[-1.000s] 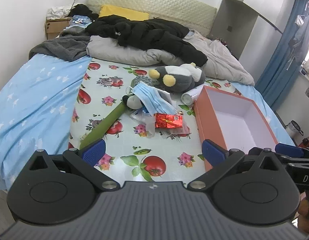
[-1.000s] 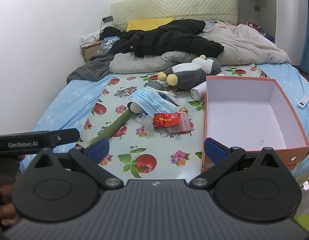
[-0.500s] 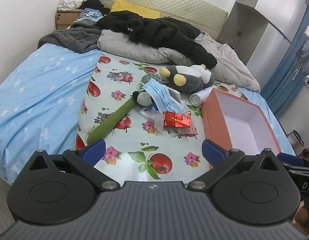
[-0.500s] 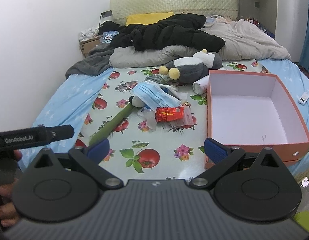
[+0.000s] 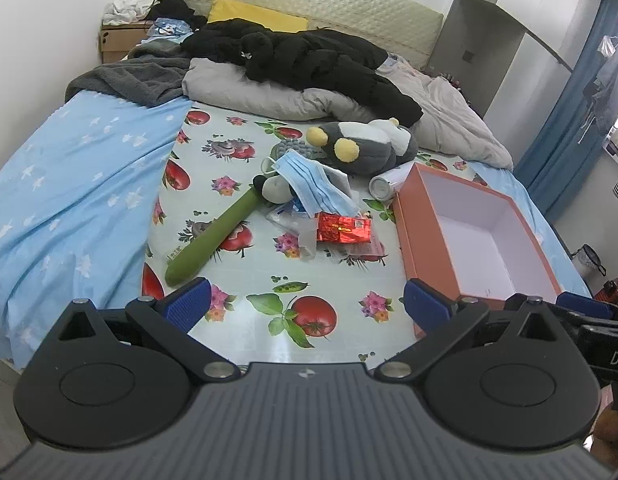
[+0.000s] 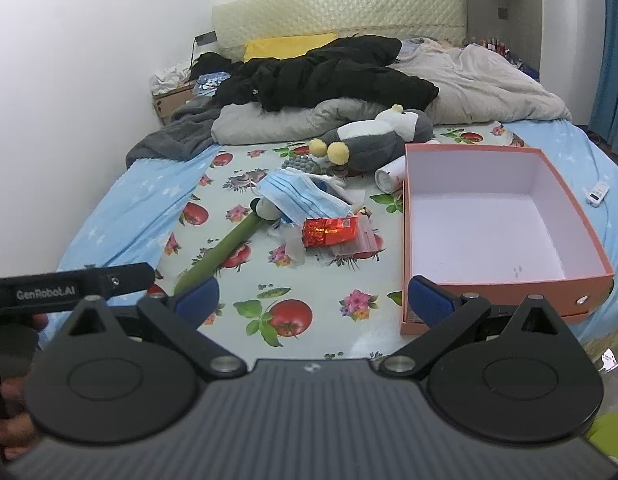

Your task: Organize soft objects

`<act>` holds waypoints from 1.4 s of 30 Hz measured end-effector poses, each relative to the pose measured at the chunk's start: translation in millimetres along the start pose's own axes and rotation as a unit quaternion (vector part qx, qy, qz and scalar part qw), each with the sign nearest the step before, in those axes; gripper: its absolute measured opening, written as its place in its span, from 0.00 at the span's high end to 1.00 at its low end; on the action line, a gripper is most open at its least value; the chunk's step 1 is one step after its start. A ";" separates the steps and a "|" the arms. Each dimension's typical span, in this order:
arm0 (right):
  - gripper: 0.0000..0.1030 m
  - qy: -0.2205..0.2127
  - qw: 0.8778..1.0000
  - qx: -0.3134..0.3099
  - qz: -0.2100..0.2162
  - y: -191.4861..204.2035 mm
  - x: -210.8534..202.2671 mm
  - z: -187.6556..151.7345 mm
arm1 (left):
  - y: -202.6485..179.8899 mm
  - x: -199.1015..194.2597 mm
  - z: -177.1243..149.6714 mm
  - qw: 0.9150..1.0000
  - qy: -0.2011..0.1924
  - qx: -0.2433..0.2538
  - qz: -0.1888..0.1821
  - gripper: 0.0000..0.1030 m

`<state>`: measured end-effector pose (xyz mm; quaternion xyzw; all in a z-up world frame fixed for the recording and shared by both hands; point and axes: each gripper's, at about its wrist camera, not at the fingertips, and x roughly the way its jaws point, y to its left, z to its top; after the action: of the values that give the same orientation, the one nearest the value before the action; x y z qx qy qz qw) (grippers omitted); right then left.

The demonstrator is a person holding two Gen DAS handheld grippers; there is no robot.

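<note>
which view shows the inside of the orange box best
The right wrist view: the orange box sits almost square to the camera, so its whole white floor and all four walls show, with nothing in it. The left wrist view catches the box at an angle; its near wall and the gripper hide part of the floor.

Bedroom interior: white walls (image 6: 89, 80), a bed (image 5: 69, 184) with a quilted cream headboard (image 5: 317, 12), a grey shelving unit (image 5: 481, 40) beside it, blue curtains (image 5: 565, 112) at right, even diffuse lighting.
</note>
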<state>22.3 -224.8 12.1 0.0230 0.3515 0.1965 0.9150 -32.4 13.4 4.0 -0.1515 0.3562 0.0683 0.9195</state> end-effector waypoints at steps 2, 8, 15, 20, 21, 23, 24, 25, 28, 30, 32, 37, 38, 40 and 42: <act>0.00 0.001 1.000 0.000 -0.001 -0.2 -0.1 -1.0 | -0.8 -0.6 -0.7 1.000 0.000 0.000 -0.001 0.00; 0.00 0.007 1.000 0.006 -0.006 -2.7 -1.4 -5.3 | -3.8 -2.3 -5.7 1.000 0.004 0.008 -0.002 0.00; 0.00 -0.001 1.000 0.004 -0.012 -2.1 -5.7 -4.0 | -2.8 -8.4 -4.5 1.000 0.001 0.008 -0.003 0.00; 0.00 -0.001 1.000 0.007 -0.011 -5.2 -3.5 -1.5 | -2.6 -8.7 -4.5 1.000 0.002 0.008 -0.003 0.00; 0.00 0.000 1.000 0.007 -0.010 -5.4 -3.1 -1.6 | -3.1 -8.9 -4.5 1.000 0.003 0.008 -0.002 0.00; 0.00 -0.001 1.000 0.006 -0.008 -5.3 -2.9 -2.0 | -2.3 -8.8 -3.8 1.000 0.006 0.008 -0.003 0.00; 0.00 -0.001 1.000 0.006 -0.007 -5.5 -2.8 -2.2 | -2.5 -8.9 -3.7 1.000 0.006 0.009 -0.003 0.00; 0.00 -0.002 1.000 0.008 -0.004 -6.0 -3.0 -2.2 | -2.5 -8.8 -3.8 1.000 0.006 0.009 -0.004 0.00; 0.04 -0.003 1.000 0.013 0.002 -7.6 -2.7 -1.8 | -2.2 -7.5 -3.3 1.000 0.008 0.010 -0.004 0.00; 0.06 -0.004 1.000 0.013 0.002 -7.7 -2.7 -1.7 | -1.5 -5.6 -2.8 1.000 0.009 0.007 -0.007 0.00; 0.11 -0.005 1.000 0.010 0.002 -8.0 -2.4 -1.0 | -0.9 -4.3 -2.5 1.000 0.010 0.005 -0.007 0.00; 0.24 0.001 1.000 0.009 0.002 -7.3 2.7 -2.7 | -0.9 -3.0 -2.5 1.000 0.011 0.005 -0.007 0.00; 0.24 0.001 1.000 0.010 0.003 -6.4 2.6 -3.8 | -0.8 -2.6 -2.4 1.000 0.011 0.004 -0.006 0.00; 0.25 0.001 1.000 0.009 0.001 -6.1 2.7 -4.6 | -1.4 -1.6 -2.5 1.000 0.012 0.004 -0.004 0.00; 0.25 -0.001 1.000 0.010 0.006 -6.4 2.8 -5.2 | -1.5 0.0 -3.1 1.000 0.013 0.006 -0.002 0.00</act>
<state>23.0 -230.1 5.3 0.0342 0.3527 0.1982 0.9139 -34.0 11.0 2.1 -0.1473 0.3679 0.0626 0.9160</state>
